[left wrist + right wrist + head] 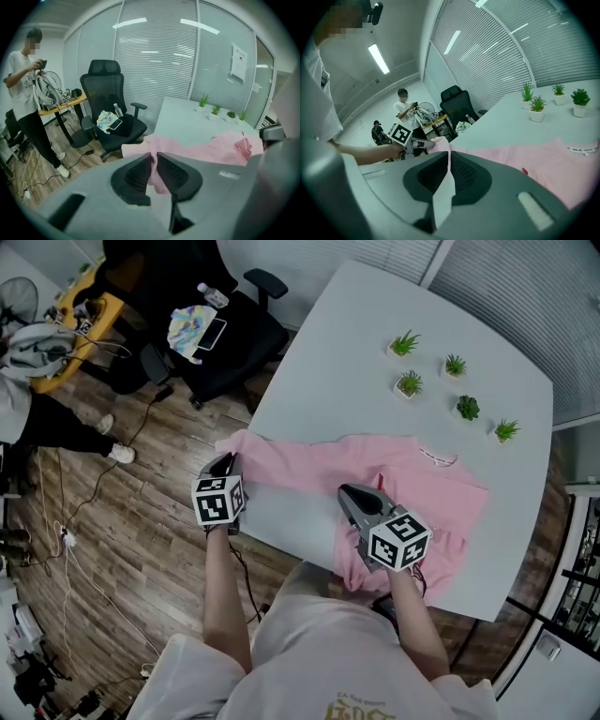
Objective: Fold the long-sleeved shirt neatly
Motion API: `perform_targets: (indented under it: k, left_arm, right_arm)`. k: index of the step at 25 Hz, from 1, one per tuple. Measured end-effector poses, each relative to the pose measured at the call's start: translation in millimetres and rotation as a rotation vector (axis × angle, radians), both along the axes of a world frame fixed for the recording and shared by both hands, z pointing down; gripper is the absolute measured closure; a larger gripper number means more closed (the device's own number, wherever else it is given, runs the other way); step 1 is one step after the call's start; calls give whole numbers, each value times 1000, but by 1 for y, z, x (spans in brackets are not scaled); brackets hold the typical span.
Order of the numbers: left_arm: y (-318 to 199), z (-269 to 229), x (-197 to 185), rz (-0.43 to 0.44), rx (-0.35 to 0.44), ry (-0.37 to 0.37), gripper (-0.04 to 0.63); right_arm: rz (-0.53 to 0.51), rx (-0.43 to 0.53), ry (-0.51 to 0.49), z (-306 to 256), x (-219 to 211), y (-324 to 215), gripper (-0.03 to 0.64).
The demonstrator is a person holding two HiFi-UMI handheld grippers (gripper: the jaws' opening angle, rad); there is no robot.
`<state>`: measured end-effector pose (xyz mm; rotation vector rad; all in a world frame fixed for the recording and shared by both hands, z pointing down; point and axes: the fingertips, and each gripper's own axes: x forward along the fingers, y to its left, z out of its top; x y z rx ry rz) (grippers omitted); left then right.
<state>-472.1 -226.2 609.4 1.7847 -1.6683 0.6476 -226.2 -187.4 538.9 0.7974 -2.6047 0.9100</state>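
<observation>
A pink long-sleeved shirt (412,484) lies spread along the near side of the white table (347,362). One sleeve stretches left to the table's edge. My left gripper (228,465) is shut on that sleeve's end, and the pink cloth (153,176) is pinched between its pads. My right gripper (350,495) sits over the shirt near its middle, shut on a thin fold of the cloth (446,173). In the right gripper view the left gripper (427,143) holds the sleeve end at the table's corner. The shirt's collar (436,457) faces the far side.
Several small potted plants (410,383) stand at the table's far right. Left of the table is a black office chair (225,343) with a phone, a cloth and a bottle on it. A person (23,79) stands by a yellow desk. Cables run across the wooden floor (112,521).
</observation>
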Motion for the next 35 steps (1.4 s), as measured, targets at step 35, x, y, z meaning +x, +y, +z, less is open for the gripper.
perform_targets:
  k: [35]
  left_arm:
    - [4, -107, 138, 318, 243, 67, 563]
  right_arm:
    - [358, 20, -35, -29, 113, -4, 591]
